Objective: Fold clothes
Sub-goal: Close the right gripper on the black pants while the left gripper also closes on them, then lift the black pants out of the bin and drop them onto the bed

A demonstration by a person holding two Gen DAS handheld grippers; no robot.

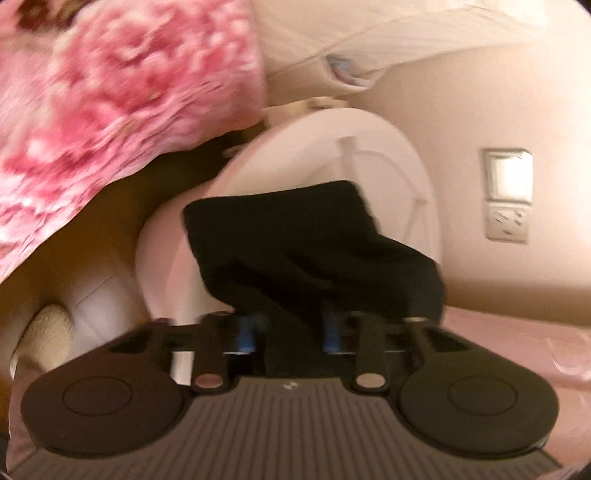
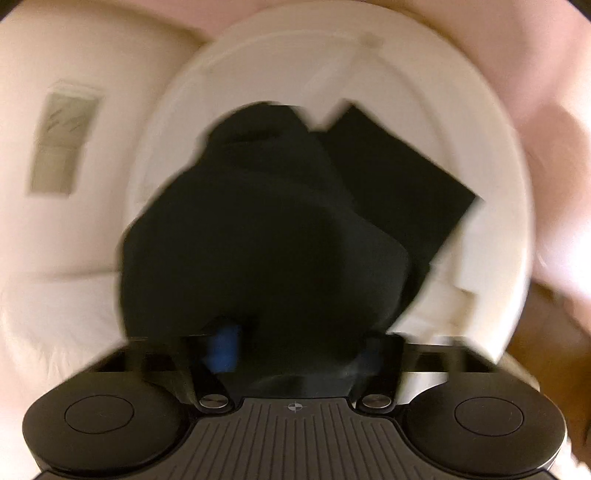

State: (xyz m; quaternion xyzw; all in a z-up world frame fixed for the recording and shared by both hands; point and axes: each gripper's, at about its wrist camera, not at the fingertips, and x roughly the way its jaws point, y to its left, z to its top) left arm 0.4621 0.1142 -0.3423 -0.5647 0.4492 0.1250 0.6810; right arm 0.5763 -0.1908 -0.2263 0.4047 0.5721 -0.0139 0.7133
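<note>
A black garment [image 1: 314,251] lies bunched on a round white table [image 1: 369,147]. In the left wrist view its near edge runs down between the blue pads [image 1: 245,334], and my left gripper [image 1: 288,332] is shut on it. The right wrist view shows the same black garment [image 2: 258,240] heaped up in front of the camera. My right gripper [image 2: 295,350] is shut on a thick fold of it; one blue pad [image 2: 221,350] shows and the other is mostly hidden by cloth. A flat part of the black fabric [image 2: 399,184] lies spread on the table [image 2: 498,166] behind the heap.
A pink flowered cloth [image 1: 110,92] hangs at the upper left, and white bedding [image 1: 369,29] lies above the table. A wall switch and socket [image 1: 508,195] sit on the right. A white folded item [image 2: 443,302] rests on the table beside the garment.
</note>
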